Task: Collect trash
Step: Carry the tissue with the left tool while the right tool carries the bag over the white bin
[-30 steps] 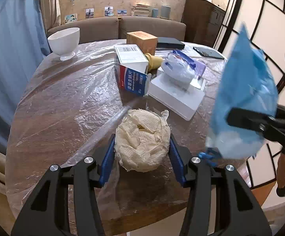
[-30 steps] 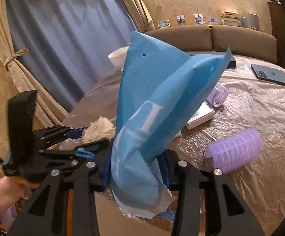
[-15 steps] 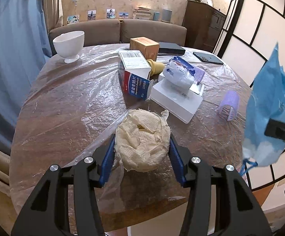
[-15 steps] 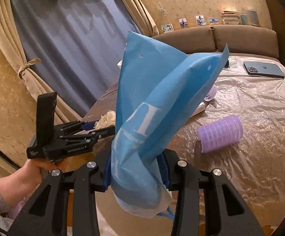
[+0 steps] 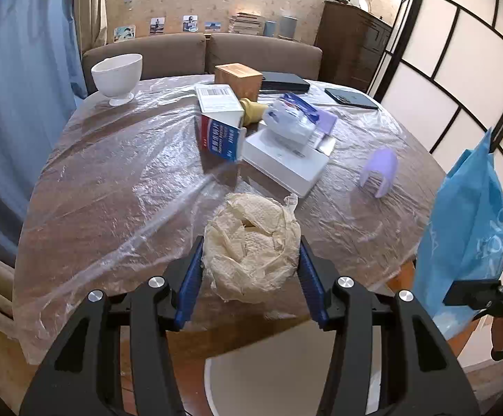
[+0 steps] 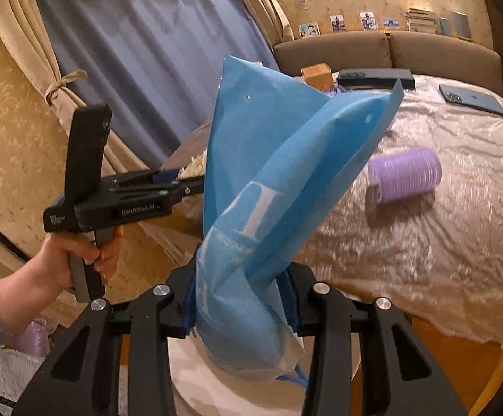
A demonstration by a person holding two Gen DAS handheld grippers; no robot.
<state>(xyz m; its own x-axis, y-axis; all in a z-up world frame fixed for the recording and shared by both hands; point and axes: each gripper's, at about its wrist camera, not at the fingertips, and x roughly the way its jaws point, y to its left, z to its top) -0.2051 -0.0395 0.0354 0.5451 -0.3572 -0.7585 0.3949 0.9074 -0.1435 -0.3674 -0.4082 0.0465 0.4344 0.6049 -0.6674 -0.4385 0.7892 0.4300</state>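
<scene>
Blue pads of your left gripper point(image 5: 249, 270) are clamped on the crumpled paper wad point(image 5: 251, 246), just over the table point(image 5: 95, 180) edge. Right gripper point(image 6: 239, 306) is pinched shut on the blue bag point(image 6: 269, 190) — mouth is folded. Spread it open first, then bring the wad over — don't squeeze harder.

Warm indoor light, plastic glare, fisheye-warped edges, slight blur

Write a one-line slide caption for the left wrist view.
Left tongs grip a crumpled paper wad above the plastic-covered table; blue bag waits at right.
</scene>
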